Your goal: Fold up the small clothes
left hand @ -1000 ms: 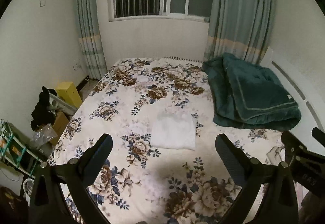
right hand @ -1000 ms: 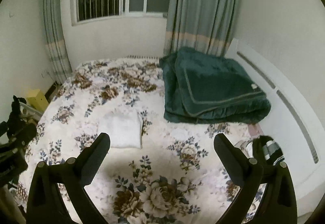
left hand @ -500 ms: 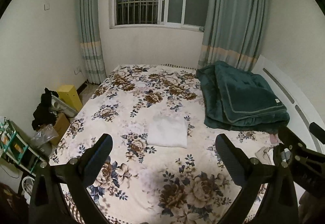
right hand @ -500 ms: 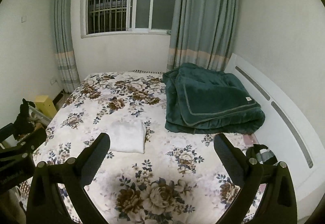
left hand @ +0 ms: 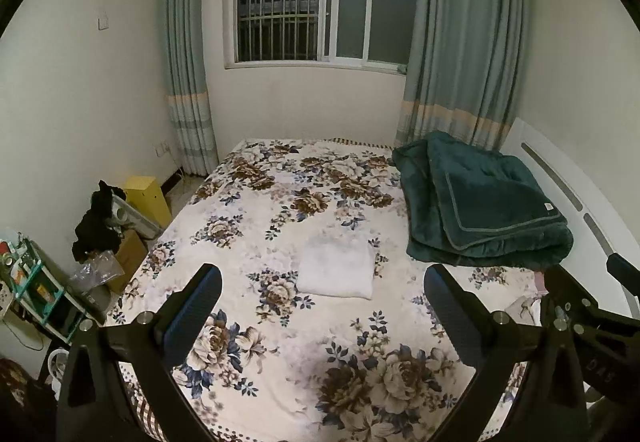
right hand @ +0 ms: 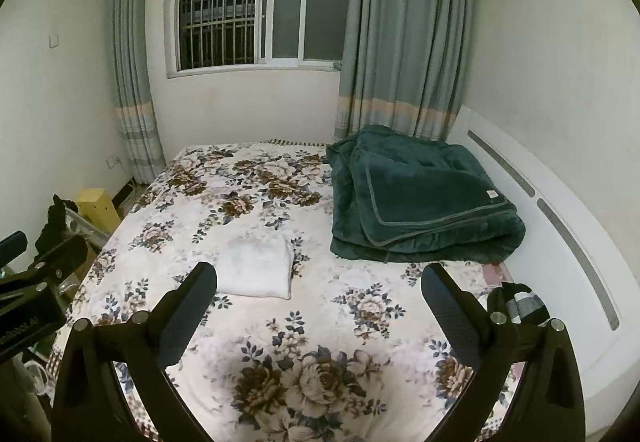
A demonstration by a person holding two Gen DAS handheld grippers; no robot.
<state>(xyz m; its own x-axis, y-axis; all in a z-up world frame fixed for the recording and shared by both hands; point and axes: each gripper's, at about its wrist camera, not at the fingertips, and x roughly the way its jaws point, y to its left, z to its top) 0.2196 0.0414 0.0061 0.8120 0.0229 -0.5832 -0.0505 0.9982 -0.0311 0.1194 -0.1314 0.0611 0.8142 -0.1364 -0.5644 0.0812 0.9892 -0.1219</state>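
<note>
A small white garment (left hand: 336, 268) lies folded into a neat rectangle on the floral bedspread (left hand: 280, 354), near the bed's middle; it also shows in the right wrist view (right hand: 258, 268). My left gripper (left hand: 322, 296) is open and empty, held high above the near part of the bed, well short of the garment. My right gripper (right hand: 318, 296) is open and empty too, at a similar height, to the right of the garment. The right gripper's body shows at the right edge of the left wrist view (left hand: 592, 326).
A folded dark green blanket (left hand: 484, 201) lies on the bed's far right by the white headboard (right hand: 560, 226). A yellow box (left hand: 148, 197), black clothes (left hand: 96, 230) and a shelf rack (left hand: 32, 290) crowd the floor left of the bed. A window and curtains stand behind.
Both grippers have pulled back and tilted upward, away from the bed; the garment and bed look smaller and lower, and more of the window shows. The garment has not moved.
</note>
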